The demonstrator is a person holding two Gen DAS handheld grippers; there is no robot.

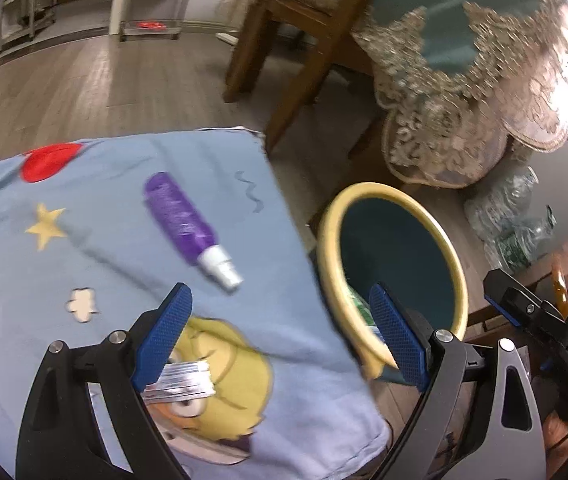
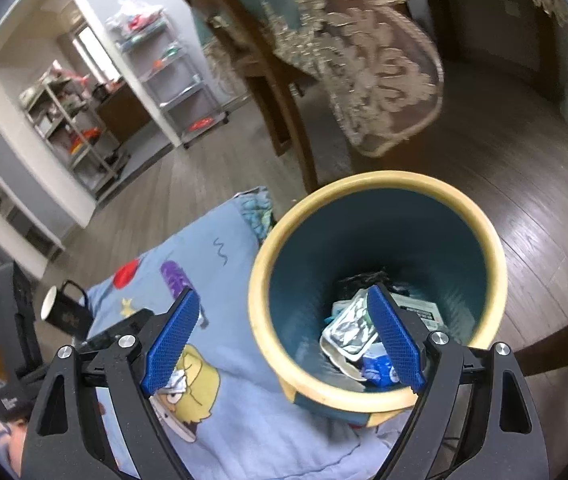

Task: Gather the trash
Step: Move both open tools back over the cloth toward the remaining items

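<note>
A purple spray bottle point(image 1: 184, 221) with a white nozzle lies on a light blue cartoon-print cloth point(image 1: 123, 272). A silvery crumpled wrapper point(image 1: 181, 380) lies on the cloth by the left finger of my left gripper point(image 1: 279, 336), which is open and empty above the cloth's right edge. A teal bin with a yellow rim point(image 1: 394, 264) stands to the right of the cloth. My right gripper point(image 2: 284, 340) is open and empty above the bin's rim point(image 2: 267, 344). Several wrappers and foil packets point(image 2: 350, 330) lie in the bin. The purple bottle point(image 2: 175, 278) also shows in the right wrist view.
A black mug point(image 2: 65, 310) stands at the cloth's far left. Wooden chair legs point(image 1: 304, 64) and a lace-edged tablecloth point(image 1: 464, 112) hang behind the bin. Crushed plastic bottles point(image 1: 512, 216) lie on the wooden floor to the right. Metal shelving point(image 2: 171, 80) stands at the back.
</note>
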